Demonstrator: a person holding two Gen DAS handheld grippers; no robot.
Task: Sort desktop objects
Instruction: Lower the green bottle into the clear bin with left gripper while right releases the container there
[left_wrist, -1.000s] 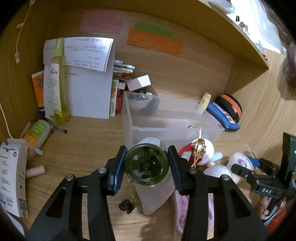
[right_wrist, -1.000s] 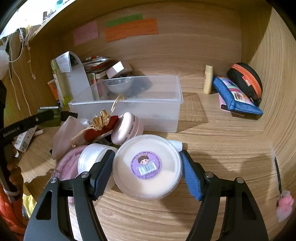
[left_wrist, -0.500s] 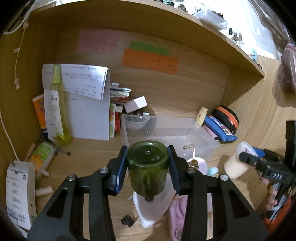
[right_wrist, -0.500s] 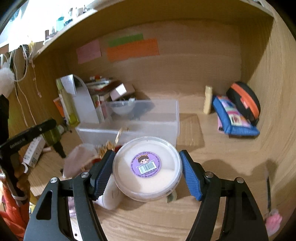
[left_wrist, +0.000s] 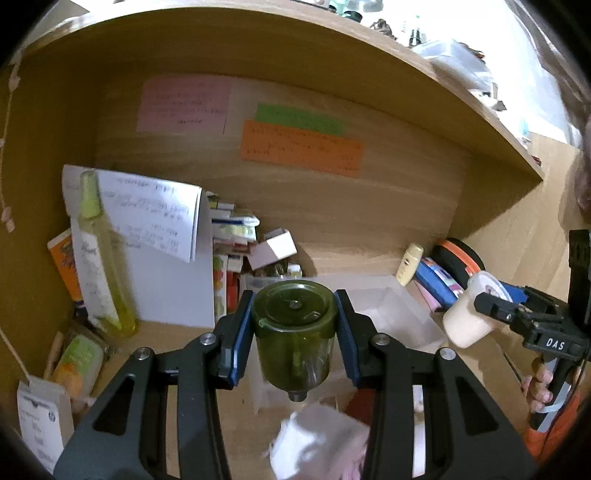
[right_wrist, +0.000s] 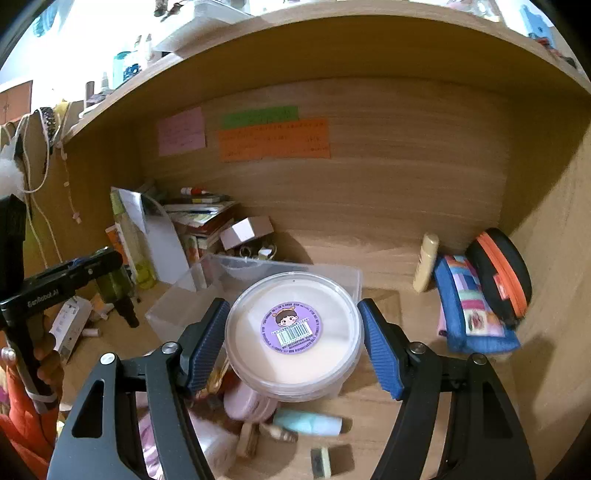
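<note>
We have lifted both picks off the tabletop (right_wrist: 424, 398): our left gripper (left_wrist: 294, 332) is clamped on the dark green bottle (left_wrist: 294, 332), our right gripper (right_wrist: 293, 338) on the cream tub (right_wrist: 293, 338). A second ago both sat low among the clutter; now they hang above the clear bin (right_wrist: 192, 295), ready for dropping in.
</note>
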